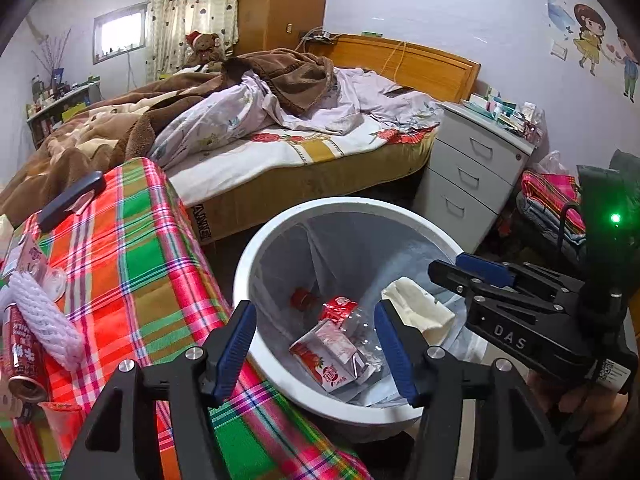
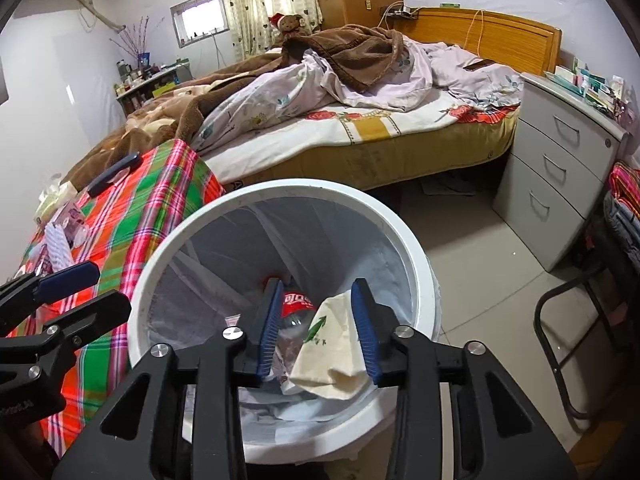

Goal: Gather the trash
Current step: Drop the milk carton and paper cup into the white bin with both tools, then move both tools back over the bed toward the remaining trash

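Note:
A white trash bin (image 1: 280,232) with a clear liner stands beside the plaid-covered table (image 1: 152,240). Inside lie a red milk carton (image 1: 328,356), a crushed clear bottle with a red label (image 1: 340,308) and a cream paper wrapper (image 1: 416,308). My left gripper (image 1: 316,344) is open and empty above the bin's near rim. My right gripper (image 2: 316,328) is open over the bin (image 2: 408,240), its fingers either side of the cream wrapper (image 2: 332,352), which sits loose in the bin. On the table lie a red can (image 1: 24,356), white foam netting (image 1: 44,316) and clear plastic cups (image 1: 52,284).
An unmade bed (image 1: 300,148) stands behind the bin. A grey drawer unit (image 1: 472,176) is at the right. A black remote (image 1: 72,200) lies on the table's far end. A black chair frame (image 2: 580,320) stands right of the bin. Tiled floor (image 2: 472,240) lies between.

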`<state>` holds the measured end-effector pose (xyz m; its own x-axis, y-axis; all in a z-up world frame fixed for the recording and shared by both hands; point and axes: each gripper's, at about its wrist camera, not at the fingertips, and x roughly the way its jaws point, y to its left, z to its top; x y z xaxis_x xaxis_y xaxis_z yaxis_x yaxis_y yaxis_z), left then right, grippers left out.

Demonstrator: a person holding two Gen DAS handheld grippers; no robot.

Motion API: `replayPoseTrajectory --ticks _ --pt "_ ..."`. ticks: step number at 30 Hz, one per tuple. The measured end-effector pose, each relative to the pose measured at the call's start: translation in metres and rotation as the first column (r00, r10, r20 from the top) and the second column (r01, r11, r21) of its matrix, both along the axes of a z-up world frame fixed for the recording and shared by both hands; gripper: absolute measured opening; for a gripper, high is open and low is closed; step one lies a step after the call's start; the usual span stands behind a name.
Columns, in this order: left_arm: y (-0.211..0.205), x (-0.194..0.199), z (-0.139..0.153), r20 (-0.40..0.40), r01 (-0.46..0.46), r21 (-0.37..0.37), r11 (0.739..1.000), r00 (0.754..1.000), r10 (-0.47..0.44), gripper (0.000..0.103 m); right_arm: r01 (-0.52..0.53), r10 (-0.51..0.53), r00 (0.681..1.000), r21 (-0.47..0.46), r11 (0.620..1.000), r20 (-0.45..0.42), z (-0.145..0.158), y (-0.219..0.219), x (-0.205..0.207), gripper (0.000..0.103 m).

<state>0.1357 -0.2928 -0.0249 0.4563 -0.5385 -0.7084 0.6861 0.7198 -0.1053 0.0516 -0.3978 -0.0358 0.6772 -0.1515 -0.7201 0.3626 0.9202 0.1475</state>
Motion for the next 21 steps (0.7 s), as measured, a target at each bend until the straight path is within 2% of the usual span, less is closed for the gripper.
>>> replayPoseTrajectory --ticks 13,18,21 --pt "0.038 -0.013 0.021 0.034 -0.049 -0.039 0.998 0.998 0.050 0.061 -0.022 0.023 0.998 -0.016 1.000 0.065 0.019 0.018 -0.005 0.037" --pt "0.063 -0.017 0.029 0.054 -0.104 -0.042 0.994 0.993 0.106 0.061 -0.047 0.049 0.994 -0.025 0.999 0.092 0.027 0.031 -0.005 0.037" --pt "0.080 -0.020 0.033 0.063 -0.134 -0.054 0.989 0.988 0.137 0.061 -0.071 0.073 0.991 -0.029 0.997 0.116 0.033 0.041 -0.005 0.042"
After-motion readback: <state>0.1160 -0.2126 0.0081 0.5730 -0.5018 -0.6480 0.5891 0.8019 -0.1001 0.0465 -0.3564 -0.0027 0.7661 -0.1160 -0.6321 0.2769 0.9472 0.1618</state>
